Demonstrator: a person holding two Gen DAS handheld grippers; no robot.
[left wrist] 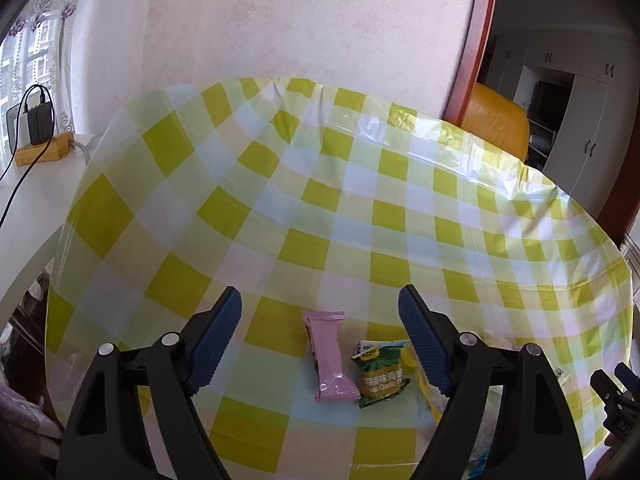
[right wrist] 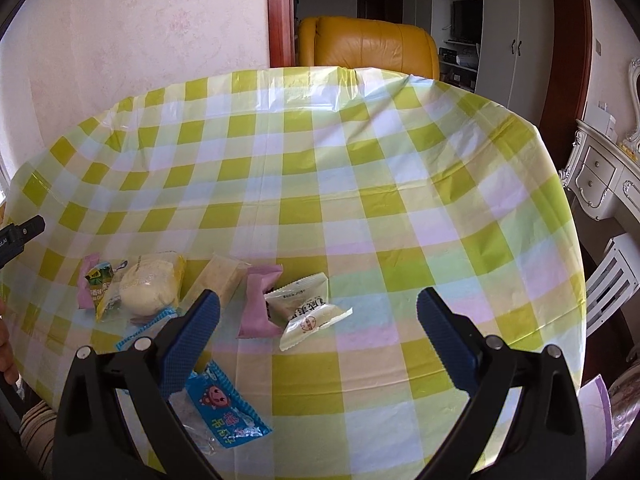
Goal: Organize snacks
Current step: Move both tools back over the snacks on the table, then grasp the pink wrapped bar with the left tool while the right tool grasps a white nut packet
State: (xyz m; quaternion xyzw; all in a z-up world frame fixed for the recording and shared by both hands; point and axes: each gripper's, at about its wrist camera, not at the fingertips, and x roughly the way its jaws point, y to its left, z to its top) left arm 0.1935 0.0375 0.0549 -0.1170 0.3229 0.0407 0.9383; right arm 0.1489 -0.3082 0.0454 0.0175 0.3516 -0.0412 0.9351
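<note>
Several wrapped snacks lie on a round table with a yellow-green checked cloth [right wrist: 360, 168]. In the left wrist view, a pink packet [left wrist: 330, 356] and a green pea packet [left wrist: 380, 374] lie between the fingers of my open left gripper [left wrist: 320, 340]. In the right wrist view, a pink packet [right wrist: 258, 304] and a white packet [right wrist: 306, 310] lie ahead of my open right gripper [right wrist: 320, 332]. A round bun in clear wrap [right wrist: 150, 286], a beige bar [right wrist: 218, 282] and a blue packet [right wrist: 220, 404] lie to the left. Both grippers are empty.
A pink wall stands behind the table. An orange leather chair [right wrist: 368, 46] is at the far side. A white dresser [right wrist: 600, 176] stands to the right. A white sill with a charger and a yellow box [left wrist: 44, 150] is on the left.
</note>
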